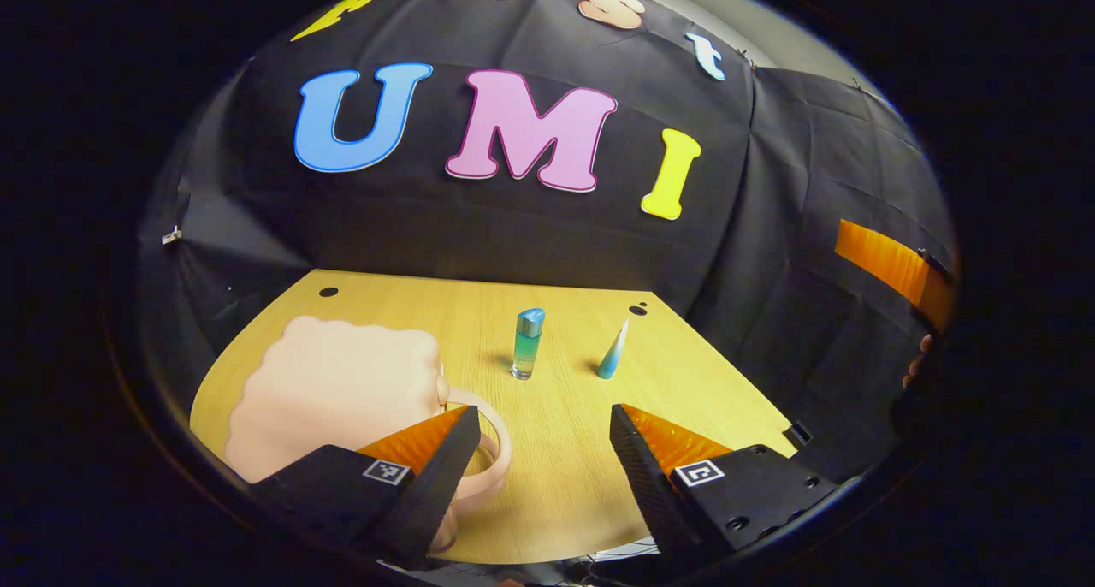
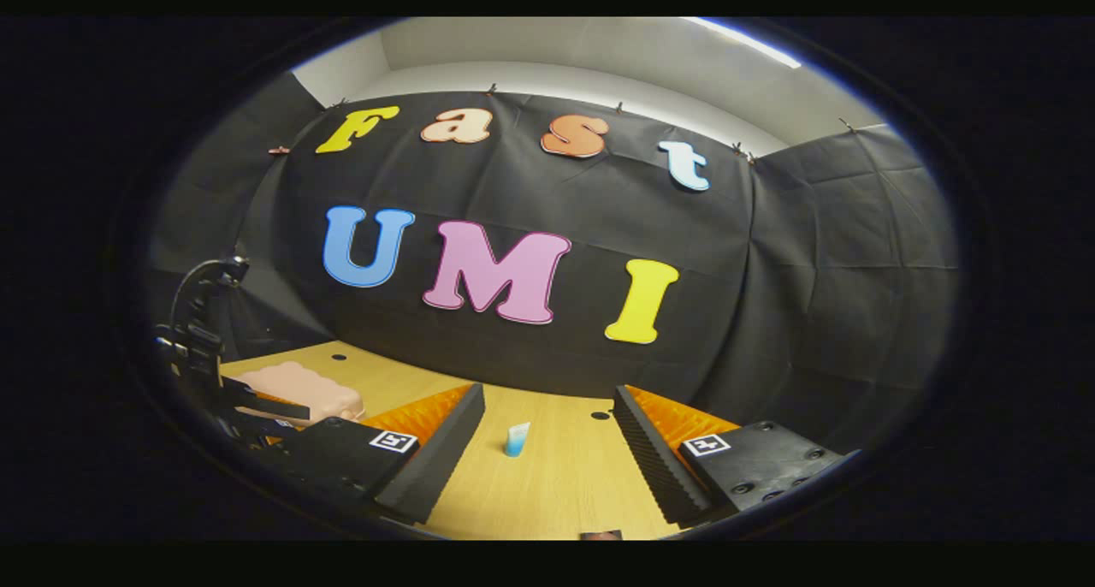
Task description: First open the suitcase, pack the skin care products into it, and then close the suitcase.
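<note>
The suitcase [image 1: 338, 390] handle is partly hidden behind the left gripper [image 1: 543, 450] finger. The right gripper [image 2: 547, 446] finger hides part of the suitcase.

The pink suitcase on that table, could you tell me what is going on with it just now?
Nothing has hold of it yet. The pink suitcase lies closed on the wooden table. The left claw hangs open beside its handle, holding nothing. The right claw is open too, above the table. A teal bottle and a cone-shaped tube stand upright farther back, unpacked.
</note>
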